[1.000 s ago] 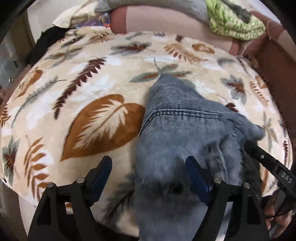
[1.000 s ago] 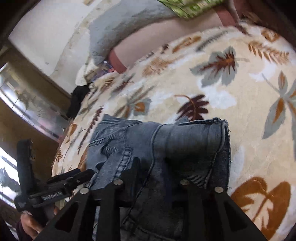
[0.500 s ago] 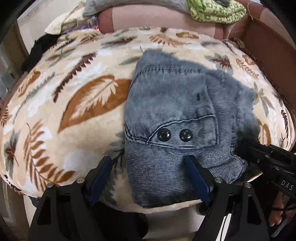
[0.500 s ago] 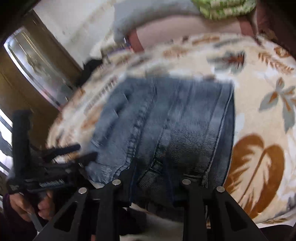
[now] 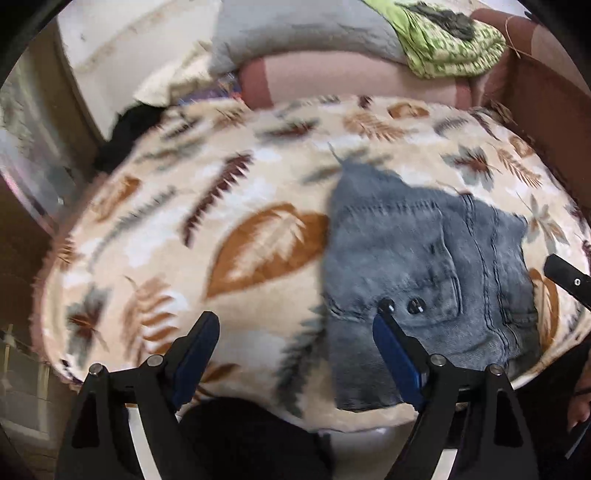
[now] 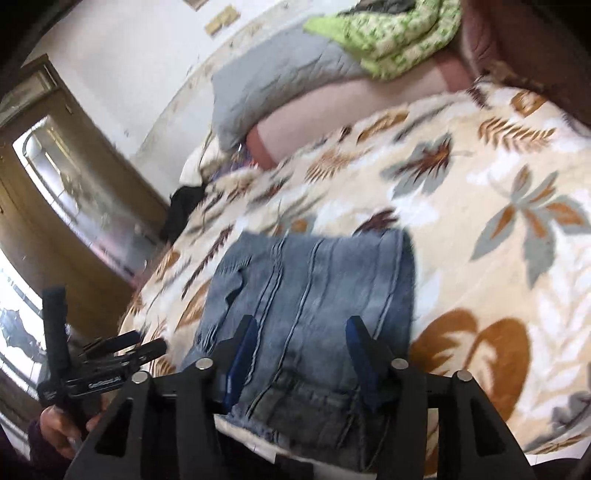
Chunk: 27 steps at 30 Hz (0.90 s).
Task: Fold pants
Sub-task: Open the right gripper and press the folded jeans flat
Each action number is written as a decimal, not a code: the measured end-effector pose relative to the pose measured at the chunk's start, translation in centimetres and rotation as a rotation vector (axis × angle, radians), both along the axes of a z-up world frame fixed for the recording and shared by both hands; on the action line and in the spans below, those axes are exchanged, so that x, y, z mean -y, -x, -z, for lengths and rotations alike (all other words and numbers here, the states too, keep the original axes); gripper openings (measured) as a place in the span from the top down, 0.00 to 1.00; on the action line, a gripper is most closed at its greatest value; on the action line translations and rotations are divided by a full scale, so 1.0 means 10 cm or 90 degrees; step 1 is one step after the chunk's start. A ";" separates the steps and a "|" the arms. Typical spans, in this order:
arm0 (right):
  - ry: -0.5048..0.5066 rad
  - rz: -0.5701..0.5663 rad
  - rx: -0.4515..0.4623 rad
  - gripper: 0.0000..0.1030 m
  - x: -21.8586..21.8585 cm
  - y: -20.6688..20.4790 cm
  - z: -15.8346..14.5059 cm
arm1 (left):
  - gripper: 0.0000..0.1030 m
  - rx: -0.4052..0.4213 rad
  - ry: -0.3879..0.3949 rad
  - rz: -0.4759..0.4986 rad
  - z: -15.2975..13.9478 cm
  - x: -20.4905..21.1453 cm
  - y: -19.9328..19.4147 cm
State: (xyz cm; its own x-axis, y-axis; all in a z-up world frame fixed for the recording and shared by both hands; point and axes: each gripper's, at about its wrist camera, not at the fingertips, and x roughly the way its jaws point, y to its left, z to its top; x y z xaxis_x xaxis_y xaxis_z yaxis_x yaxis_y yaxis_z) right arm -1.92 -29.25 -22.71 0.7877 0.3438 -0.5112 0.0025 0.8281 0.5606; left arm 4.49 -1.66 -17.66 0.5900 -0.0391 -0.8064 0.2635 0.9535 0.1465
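Note:
The grey-blue denim pants point(image 5: 413, 258) lie folded in a compact bundle on the leaf-patterned blanket point(image 5: 236, 206), near its front edge. A pocket with two dark snaps faces up. My left gripper point(image 5: 295, 332) is open and empty, pulled back to the left of the bundle; its right finger overlaps the pants' near edge in the view. In the right wrist view the pants point(image 6: 314, 280) lie flat just ahead of my right gripper point(image 6: 303, 332), which is open and empty above their near end. The left gripper point(image 6: 110, 354) shows at the lower left there.
A pink bolster point(image 5: 362, 77), a grey quilt point(image 5: 303, 33) and a green patterned cloth point(image 5: 450, 40) lie at the head of the bed. A brown bed frame point(image 5: 546, 96) runs along the right. A wooden mirrored cabinet point(image 6: 55, 192) stands on the left.
The pants were held up and have been laid flat. Both grippers have let go and drawn back towards me; the left one has shifted left.

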 end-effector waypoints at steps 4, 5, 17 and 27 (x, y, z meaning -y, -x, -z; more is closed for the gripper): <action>0.011 0.024 0.002 0.46 0.04 0.02 -0.02 | 0.17 0.041 -0.009 -0.008 -0.16 -0.04 0.02; 0.009 0.026 0.002 0.46 0.05 0.02 -0.02 | 0.17 0.048 -0.010 -0.008 -0.19 -0.04 0.02; 0.015 0.052 -0.022 0.43 0.15 0.02 0.04 | 0.17 0.042 -0.013 -0.024 -0.13 -0.09 -0.03; 0.022 0.076 -0.043 0.40 0.25 0.00 0.11 | 0.17 0.023 -0.022 -0.040 0.01 -0.14 -0.14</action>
